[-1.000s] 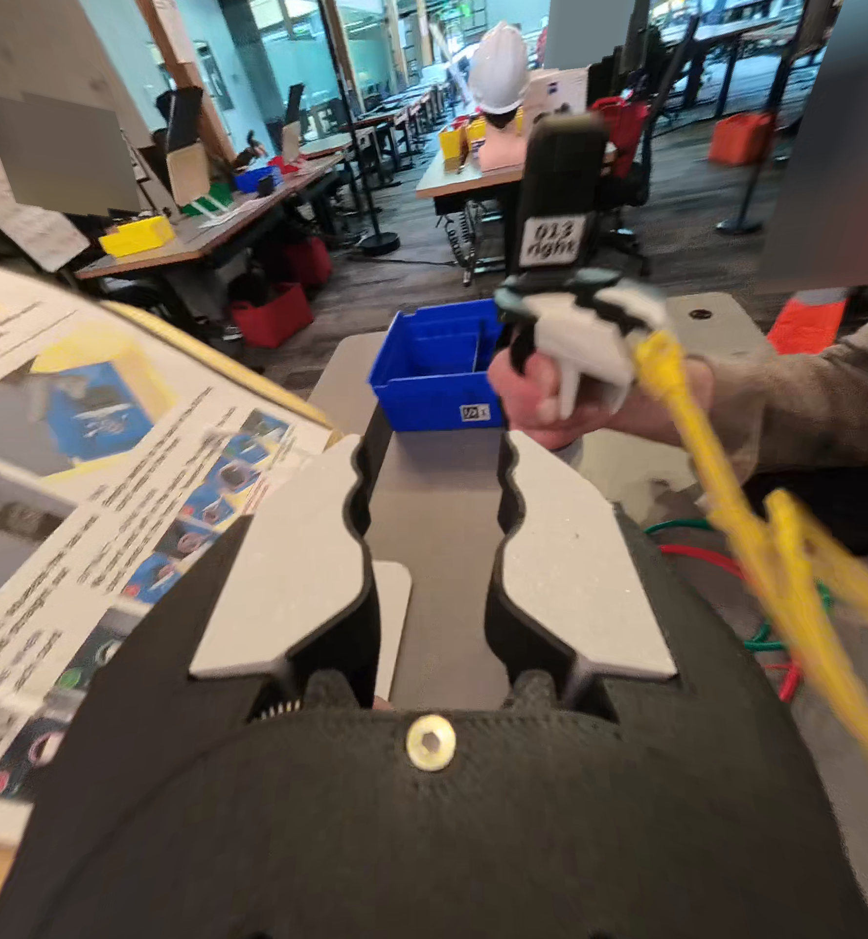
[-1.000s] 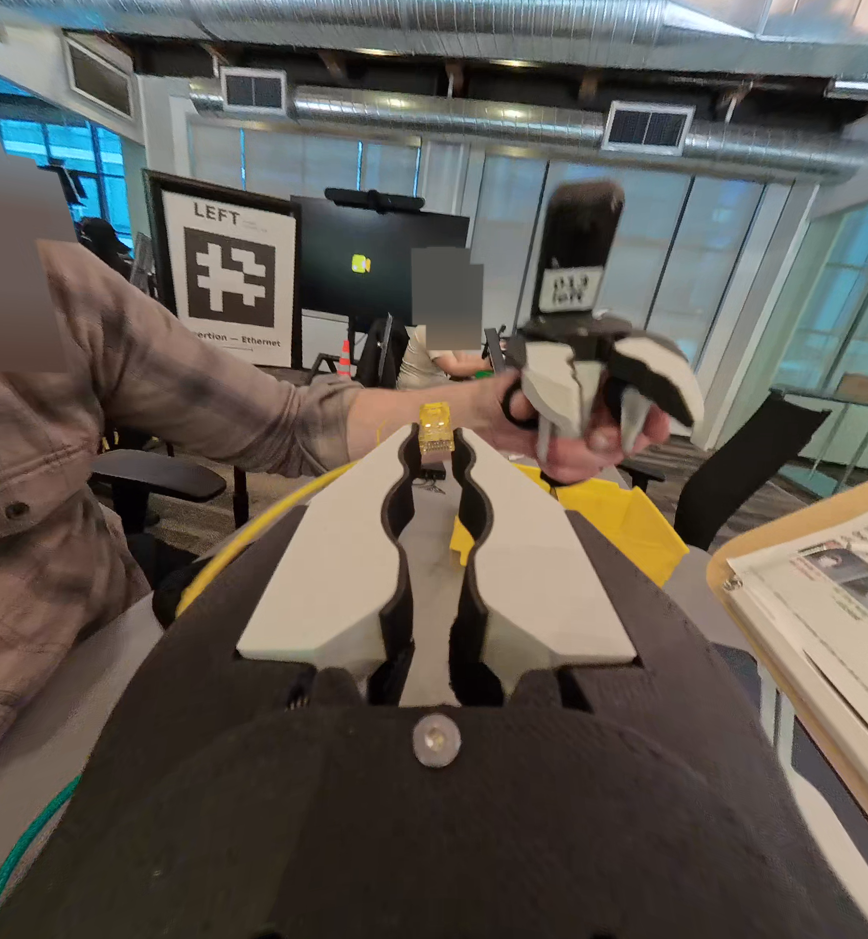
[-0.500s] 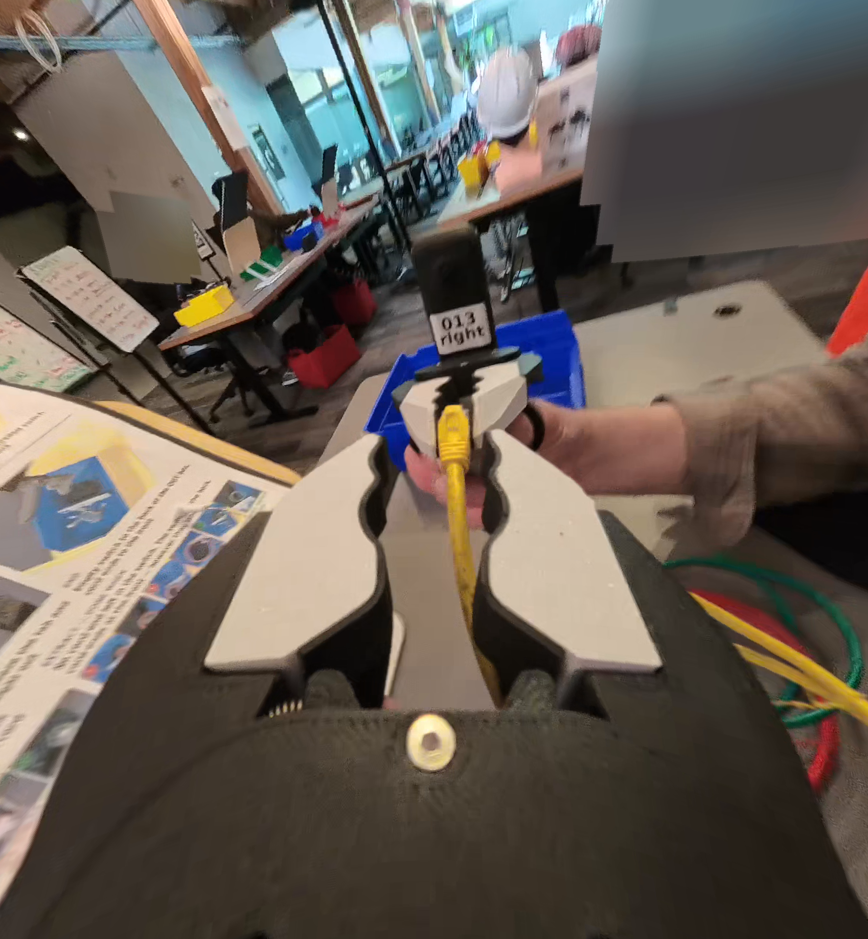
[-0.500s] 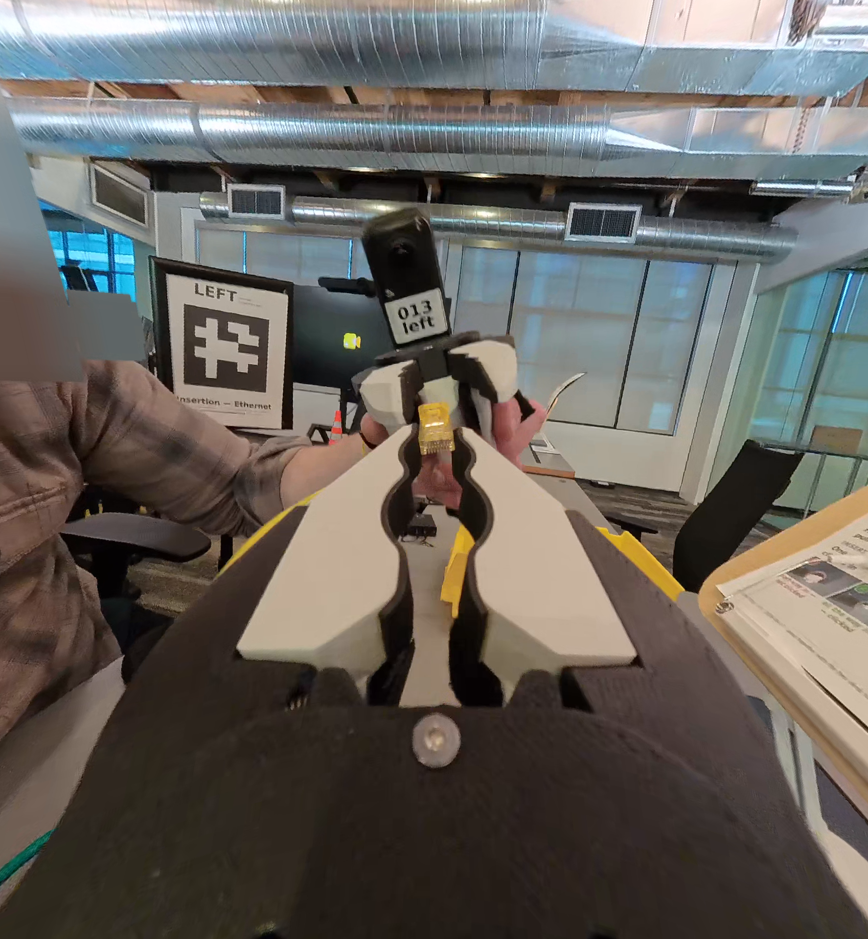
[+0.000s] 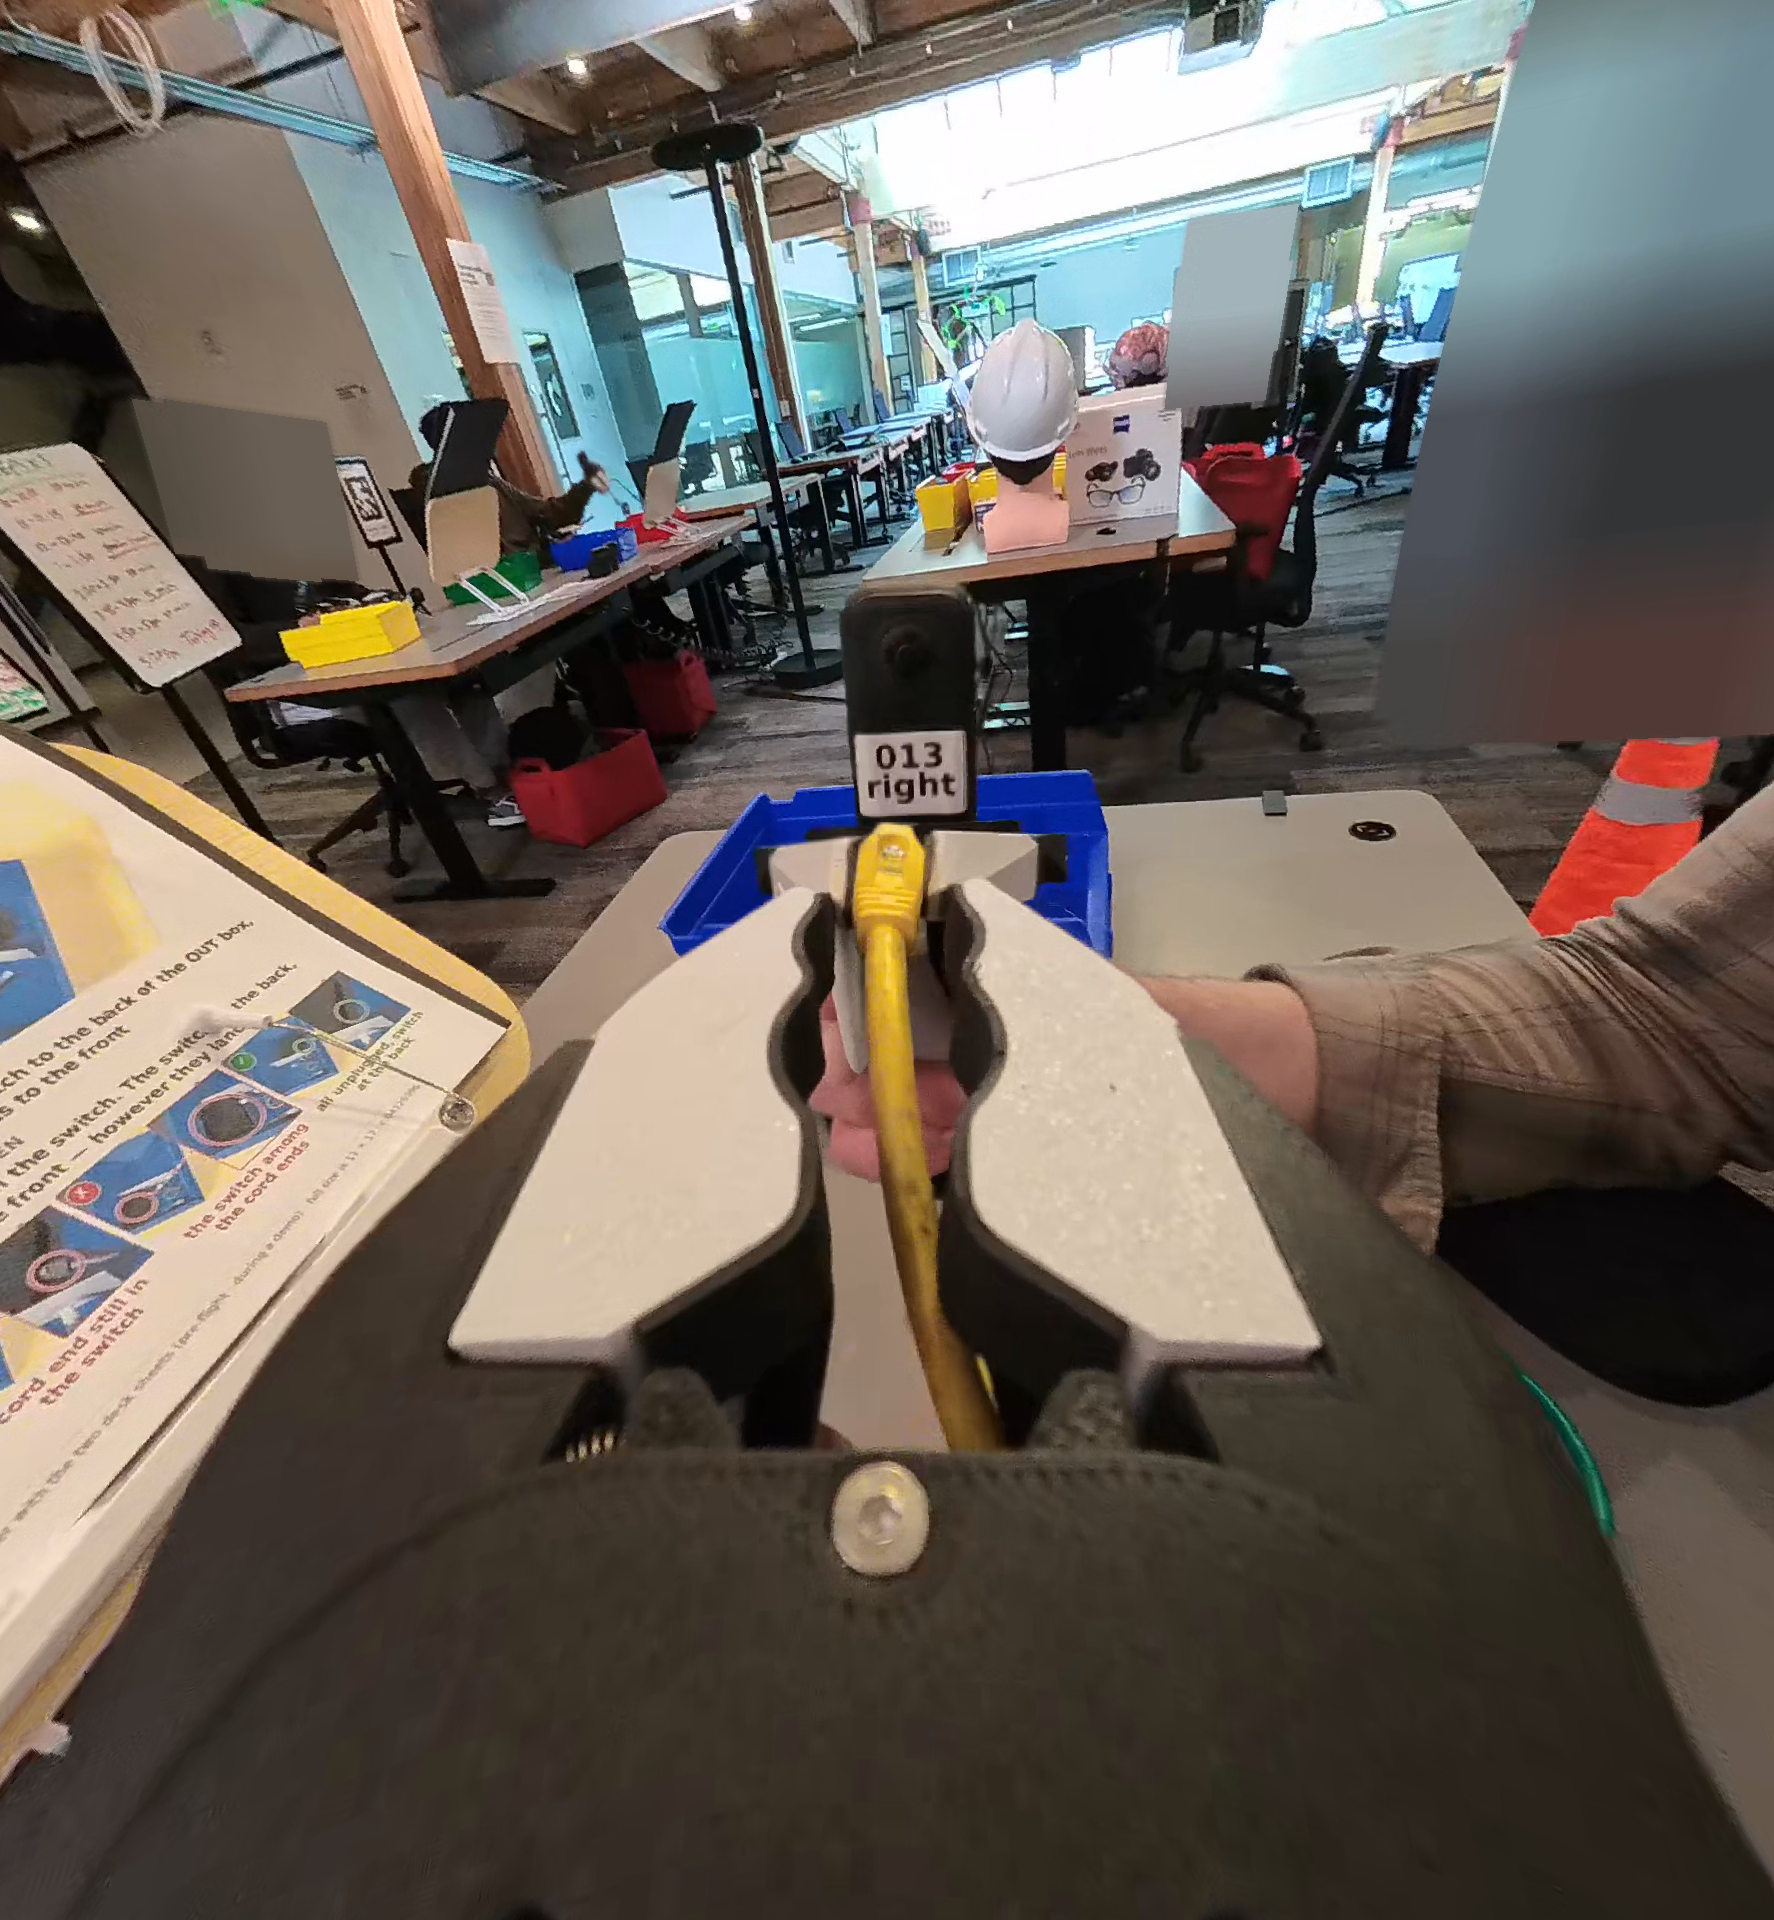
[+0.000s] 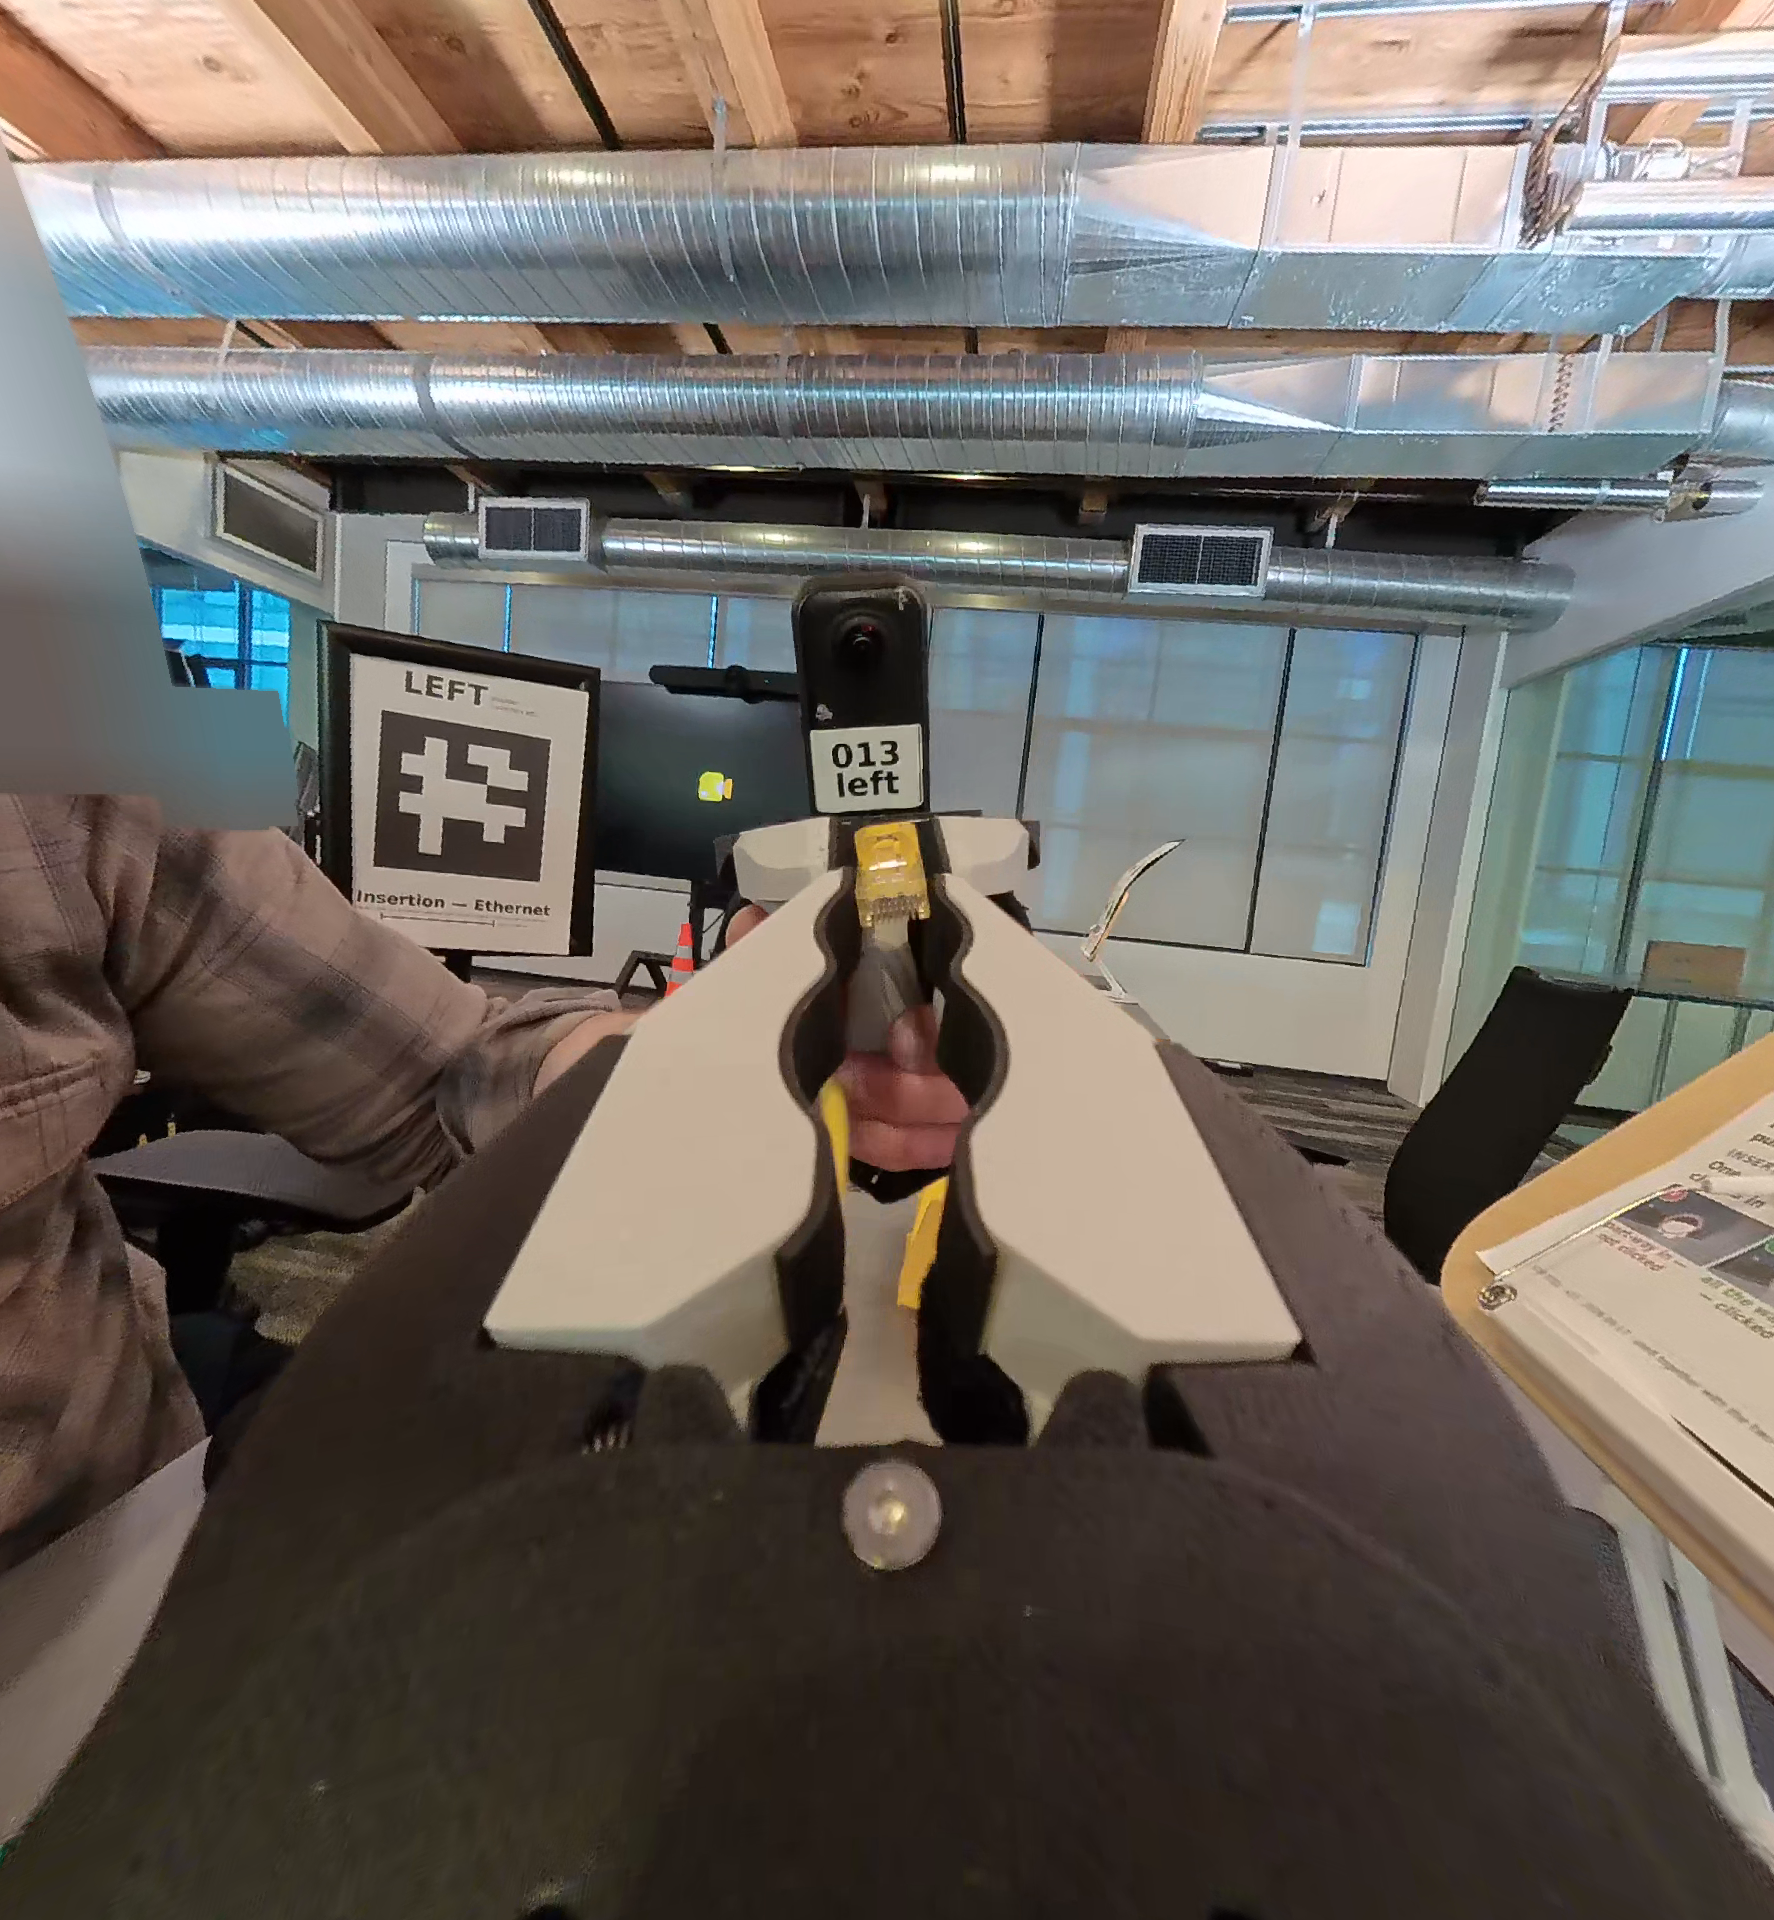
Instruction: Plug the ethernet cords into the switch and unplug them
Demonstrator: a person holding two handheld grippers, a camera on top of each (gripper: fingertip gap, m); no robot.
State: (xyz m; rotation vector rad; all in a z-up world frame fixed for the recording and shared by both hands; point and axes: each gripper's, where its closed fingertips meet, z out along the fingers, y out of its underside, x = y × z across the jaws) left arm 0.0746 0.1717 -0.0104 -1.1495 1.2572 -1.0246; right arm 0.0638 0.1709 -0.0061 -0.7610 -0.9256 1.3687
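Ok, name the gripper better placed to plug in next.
Probably right: the right gripper pinches the yellow plug at its tips; the left gripper is open around the cord.

Your two wrist cameras face each other, each looking forward along its own tool. The left view looks close onto the right tool [image 5: 891, 883]; the right view tilts upward, close onto the left tool [image 6: 888, 883]. Both share the yellow cord [image 5: 898, 1091] between them.

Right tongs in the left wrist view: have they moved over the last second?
Yes. Against the blue plastic bin, the right tongs swung left from its right edge to its middle, now facing the camera with the yellow ethernet cord.
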